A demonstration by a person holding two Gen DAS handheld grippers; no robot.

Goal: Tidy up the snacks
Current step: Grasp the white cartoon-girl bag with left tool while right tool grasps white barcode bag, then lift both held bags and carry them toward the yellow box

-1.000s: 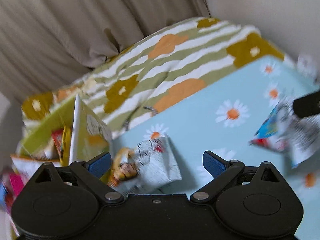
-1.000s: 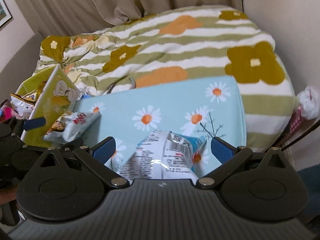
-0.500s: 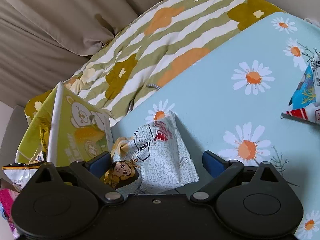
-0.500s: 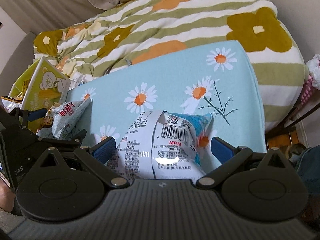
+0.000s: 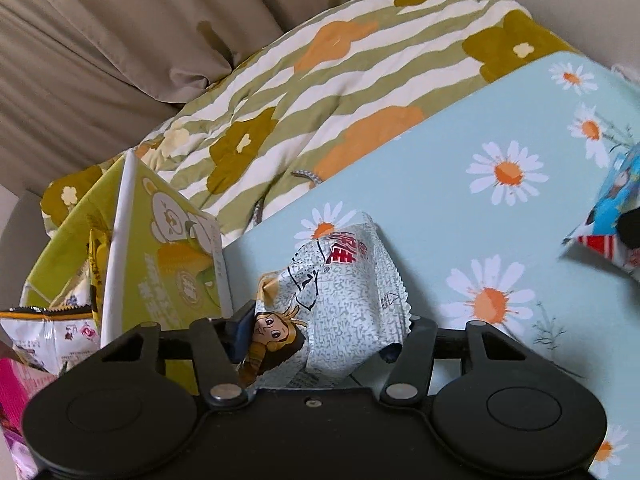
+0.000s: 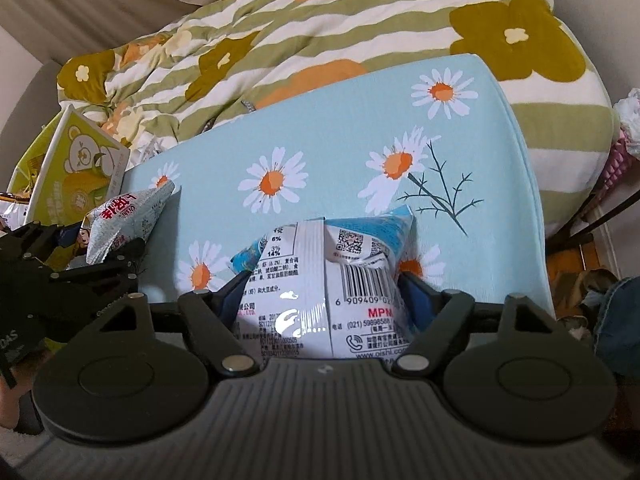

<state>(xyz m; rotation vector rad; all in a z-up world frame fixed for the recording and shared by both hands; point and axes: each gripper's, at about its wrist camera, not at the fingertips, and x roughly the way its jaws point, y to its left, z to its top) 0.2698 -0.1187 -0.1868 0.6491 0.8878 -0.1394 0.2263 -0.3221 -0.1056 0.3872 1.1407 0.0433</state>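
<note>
My left gripper (image 5: 316,340) is shut on a grey-white snack bag (image 5: 344,300) with a cartoon face, on the light blue daisy-print table (image 5: 460,216). This bag also shows in the right wrist view (image 6: 120,224), with the left gripper (image 6: 72,280) around it. My right gripper (image 6: 320,300) is shut on a blue and white snack bag (image 6: 328,280), barcode side up, on the table (image 6: 340,132). That bag shows at the right edge of the left wrist view (image 5: 608,216).
A green and yellow carton (image 5: 160,256) with a bear print stands open at the table's left end, with snack packets (image 5: 48,328) inside and beside it. It also shows in the right wrist view (image 6: 76,168). A flowered striped quilt (image 6: 320,20) lies behind the table.
Both grippers have closed on their bags; they were open around them before. Both cameras have moved closer to the table.
</note>
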